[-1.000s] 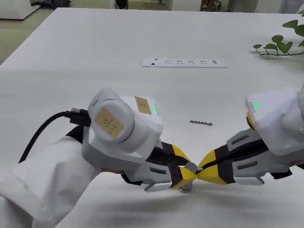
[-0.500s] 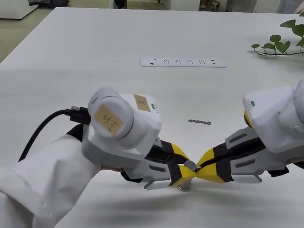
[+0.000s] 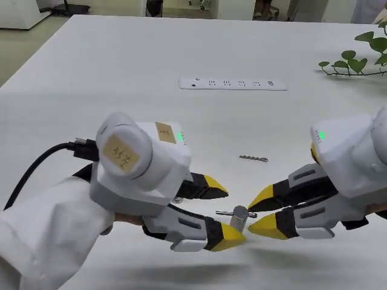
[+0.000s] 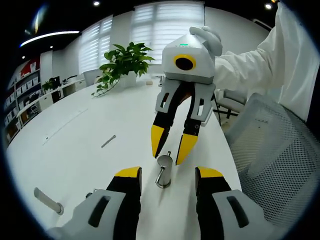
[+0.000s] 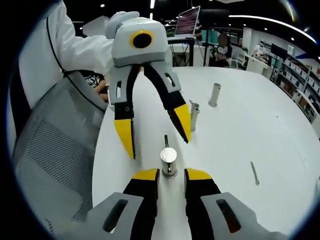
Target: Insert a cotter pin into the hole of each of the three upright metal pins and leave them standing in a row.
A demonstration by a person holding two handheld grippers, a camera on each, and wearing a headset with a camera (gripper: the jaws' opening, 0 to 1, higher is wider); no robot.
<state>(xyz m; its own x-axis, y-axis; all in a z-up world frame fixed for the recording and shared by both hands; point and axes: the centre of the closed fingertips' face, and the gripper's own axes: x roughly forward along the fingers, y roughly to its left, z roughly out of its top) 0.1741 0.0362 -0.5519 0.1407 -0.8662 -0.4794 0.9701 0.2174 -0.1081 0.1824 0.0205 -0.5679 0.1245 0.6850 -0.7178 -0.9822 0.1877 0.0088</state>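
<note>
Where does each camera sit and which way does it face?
Head view: on the headset, looking down at the table; left gripper, right gripper and a white sleeve show.
Left gripper view: on the left gripper, looking along its jaws at the right gripper, held by a gloved hand.
Right gripper view: on the right gripper, facing back at the left gripper.
Shared: all three show the metal pin between the grippers.

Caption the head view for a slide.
Left claw and right claw, open, flank an upright silver metal pin holding a thin cotter pin.
</note>
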